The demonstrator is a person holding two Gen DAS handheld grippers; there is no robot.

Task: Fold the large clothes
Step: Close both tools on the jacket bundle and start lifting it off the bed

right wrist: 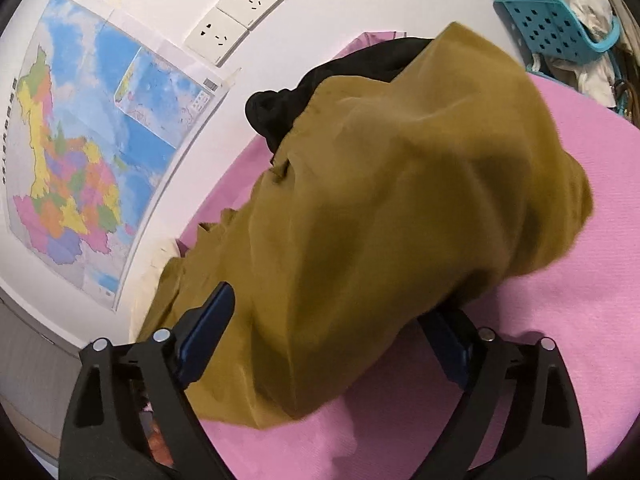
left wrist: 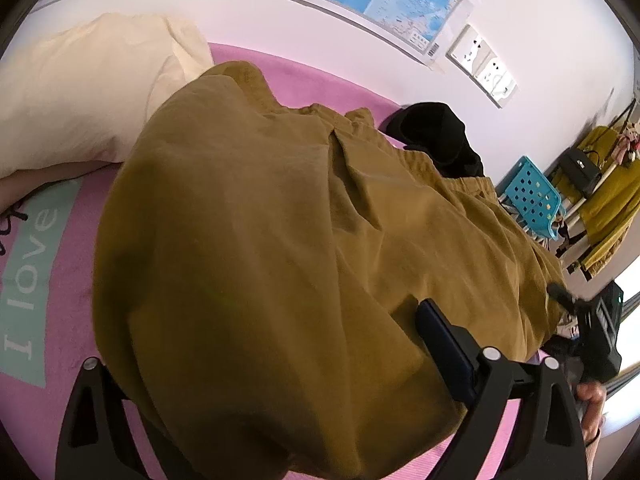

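1. Broadly, the pink bed sheet carried the mustard-brown garment, which lay bunched across it, its far end overlapping a black garment near the wall.
2. The left gripper stood spread, cloth draped between its fingers; the right gripper likewise stood spread around a fold.
3. The step looked like an early gather, with no neat fold yet; next, both would need to pinch an edge.

A pink-sheeted bed carries a mustard garment, a black garment and a cream pillow
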